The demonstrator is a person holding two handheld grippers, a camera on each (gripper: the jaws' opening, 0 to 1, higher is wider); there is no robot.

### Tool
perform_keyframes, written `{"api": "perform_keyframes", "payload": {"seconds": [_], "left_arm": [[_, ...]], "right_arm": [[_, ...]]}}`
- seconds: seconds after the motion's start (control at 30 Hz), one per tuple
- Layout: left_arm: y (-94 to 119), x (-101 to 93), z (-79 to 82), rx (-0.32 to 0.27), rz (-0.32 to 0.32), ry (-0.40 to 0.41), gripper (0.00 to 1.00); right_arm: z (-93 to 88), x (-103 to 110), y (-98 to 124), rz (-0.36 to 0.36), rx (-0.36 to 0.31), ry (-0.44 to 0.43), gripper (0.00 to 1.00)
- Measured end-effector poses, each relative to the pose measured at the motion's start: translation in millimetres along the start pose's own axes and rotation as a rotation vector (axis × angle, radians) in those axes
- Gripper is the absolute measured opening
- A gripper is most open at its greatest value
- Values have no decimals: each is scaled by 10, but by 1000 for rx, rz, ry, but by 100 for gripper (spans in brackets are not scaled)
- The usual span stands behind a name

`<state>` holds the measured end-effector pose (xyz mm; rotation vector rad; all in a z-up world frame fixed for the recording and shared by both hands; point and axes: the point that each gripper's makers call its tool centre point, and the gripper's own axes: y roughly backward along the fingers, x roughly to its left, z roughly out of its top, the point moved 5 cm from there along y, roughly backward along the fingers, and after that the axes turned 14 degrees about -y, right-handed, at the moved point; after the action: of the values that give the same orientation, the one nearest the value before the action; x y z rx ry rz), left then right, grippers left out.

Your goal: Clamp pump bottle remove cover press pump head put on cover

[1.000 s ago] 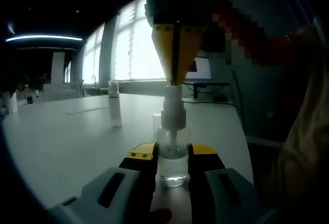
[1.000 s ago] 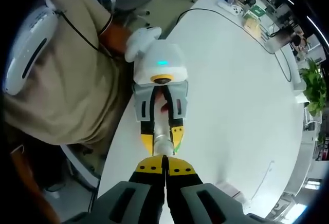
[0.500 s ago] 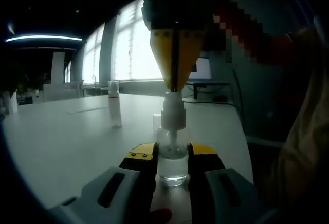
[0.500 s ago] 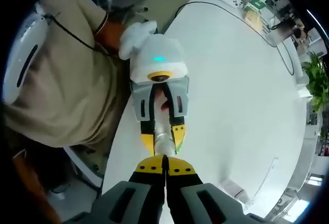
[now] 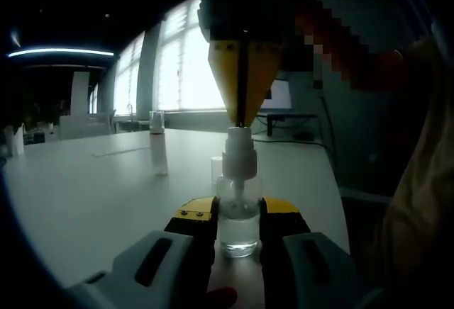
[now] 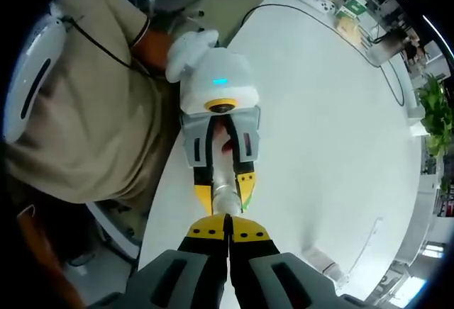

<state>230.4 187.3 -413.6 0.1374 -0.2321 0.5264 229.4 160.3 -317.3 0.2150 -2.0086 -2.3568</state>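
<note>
**Pump head under closed right tips, bottle clamped in left jaws**

While my left gripper holds the pump bottle at lower centre of the left gripper view, its two yellow-tipped jaws press the clear body from both sides, so that hand is gripping the bottle. The bottle stands upright on the white table, clear liquid in its lower part, white pump head at frame centre.

My right gripper comes down from the top of that view, yellow tips together, their point touching the top of the pump head. In the right gripper view the same jaws rise from the bottom edge, closed flat against each other with nothing between them, the tips meeting the pump head; the left gripper lies beyond, toward upper centre.

Further out, a clear cover stands upright on the table left of centre in the left gripper view, well apart from the bottle. A person in a tan shirt occupies the left of the right gripper view; bright windows sit upper centre of the left one.
</note>
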Motion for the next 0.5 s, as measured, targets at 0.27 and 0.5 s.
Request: {"api": "perform_keyframes", "payload": {"seconds": [0.27, 0.5], "left_arm": [[1, 7, -3, 0, 0, 1, 14], [3, 11, -6, 0, -1, 1, 14]], "right_arm": [[9, 7, 80, -20, -5, 18, 0], [11, -7, 71, -20, -11, 20, 0]]}}
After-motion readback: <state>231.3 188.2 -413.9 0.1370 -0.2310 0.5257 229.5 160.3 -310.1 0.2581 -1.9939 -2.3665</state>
